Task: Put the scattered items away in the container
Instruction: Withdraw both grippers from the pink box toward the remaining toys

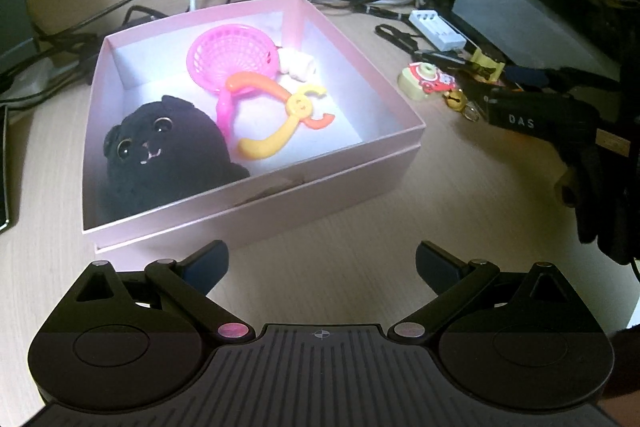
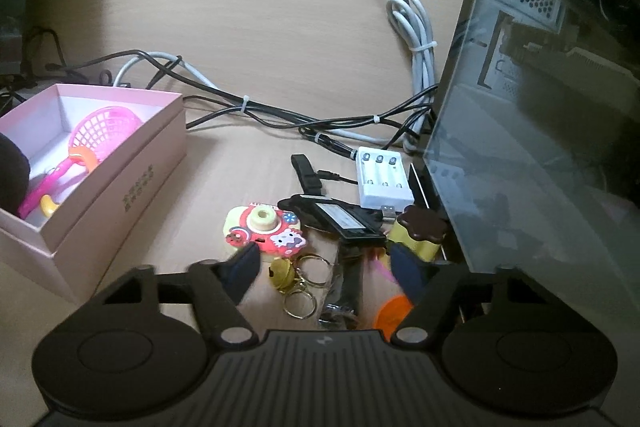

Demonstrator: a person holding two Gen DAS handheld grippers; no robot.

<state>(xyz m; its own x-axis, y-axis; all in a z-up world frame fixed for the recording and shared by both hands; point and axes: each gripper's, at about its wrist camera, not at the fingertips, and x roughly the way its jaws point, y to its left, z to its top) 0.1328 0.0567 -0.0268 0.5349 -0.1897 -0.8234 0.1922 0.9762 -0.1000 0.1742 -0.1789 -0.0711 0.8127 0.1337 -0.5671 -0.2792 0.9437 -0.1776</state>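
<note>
A pink box [image 1: 280,183] sits on the wooden desk and holds a black plush cat [image 1: 160,155], a pink toy net [image 1: 236,55], yellow-orange toy pliers [image 1: 288,119] and a small white item [image 1: 298,65]. My left gripper [image 1: 322,263] is open and empty just in front of the box. My right gripper [image 2: 326,265] is open above a pile of loose items: a toy camera [image 2: 264,227], a gold bell with key rings [image 2: 296,283], a black flat device [image 2: 344,219], a yellow item with a brown flower lid [image 2: 420,231] and an orange piece [image 2: 394,315]. The box also shows at the left of the right wrist view [image 2: 120,187].
A white battery charger [image 2: 382,179] lies behind the pile. A computer case [image 2: 540,107] stands at the right. Black and white cables [image 2: 280,115] run across the desk behind the box. The right gripper and gloved hand show in the left wrist view [image 1: 560,123].
</note>
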